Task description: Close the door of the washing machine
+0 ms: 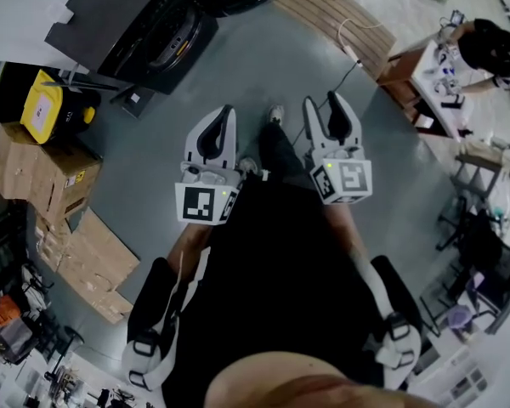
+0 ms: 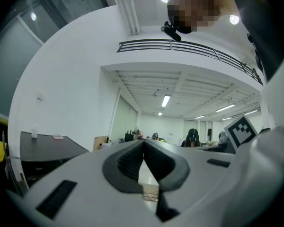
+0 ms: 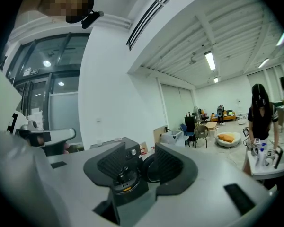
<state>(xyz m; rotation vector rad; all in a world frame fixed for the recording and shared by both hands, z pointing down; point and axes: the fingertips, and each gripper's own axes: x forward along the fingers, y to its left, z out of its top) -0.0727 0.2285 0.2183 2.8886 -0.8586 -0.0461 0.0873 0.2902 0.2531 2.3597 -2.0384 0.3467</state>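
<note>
- The left gripper (image 2: 143,143) is keeping its ribbed dark pads pressed together tip to tip, holding nothing.
- The right gripper (image 3: 139,150) is holding its jaws apart and empty. It is framing the dark grey, box-shaped front-loading washing machine (image 3: 124,156) between them, well short of it.
- The machine's round dark door (image 3: 149,168) is hanging wide open beside the drum opening.
- In the head view both grippers (image 1: 227,116) (image 1: 323,104) are pointing across the bare grey floor (image 1: 153,151) towards the washing machine (image 1: 153,24).
- By my judgement the approach is in hand and the closing has not begun. The next move calls for walking up to the washing machine, getting a gripper behind the door's free edge and swinging it shut until it latches.
</note>
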